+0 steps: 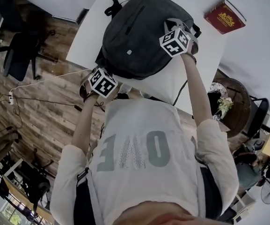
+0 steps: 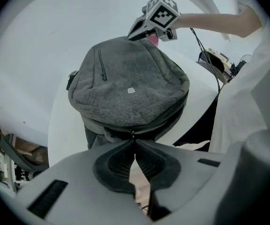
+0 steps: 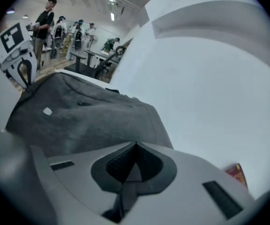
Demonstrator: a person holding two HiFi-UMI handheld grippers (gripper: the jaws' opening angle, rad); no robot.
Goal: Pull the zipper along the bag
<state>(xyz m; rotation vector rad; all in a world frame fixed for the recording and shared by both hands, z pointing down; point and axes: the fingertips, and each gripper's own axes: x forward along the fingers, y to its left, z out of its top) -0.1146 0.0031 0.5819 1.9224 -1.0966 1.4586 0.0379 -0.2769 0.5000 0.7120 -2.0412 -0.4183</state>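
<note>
- A grey backpack (image 1: 139, 36) lies flat on a white table (image 1: 209, 46), front panel up; a small pale tag (image 2: 131, 91) sits near the middle of that panel, and a short pocket zipper (image 2: 101, 64) runs towards its far end
- The main zipper runs round the backpack's side wall; its zipper pull (image 2: 131, 134) is at the edge nearest the person, close to the table's rim
- The left gripper (image 1: 104, 78) points steeply down at that near edge; in the left gripper view its jaws are closed, the tips (image 2: 134, 138) meeting on the zipper pull; wooden floor shows through the slit lower down between the pads
- The right gripper (image 1: 177, 25) is on the backpack's far right side, arm stretched out over the table; from the left gripper view its tips (image 2: 135, 33) are at the backpack's far top edge
- In the right gripper view the jaws are drawn together, tips (image 3: 135, 145) meeting over the grey fabric (image 3: 78, 121); that view is smeared, and a dark strip low between the pads may be a strap or only the gap, so whether anything is pinched cannot be told
- A red book (image 1: 224, 16) lies on the table to the right of the backpack, well apart from it; it shows at the lower right of the right gripper view (image 3: 235, 175)
- The person wears a white T-shirt (image 1: 144, 153); a dark office chair (image 1: 18, 50) stands on the wooden floor (image 1: 46, 121) at the left
</note>
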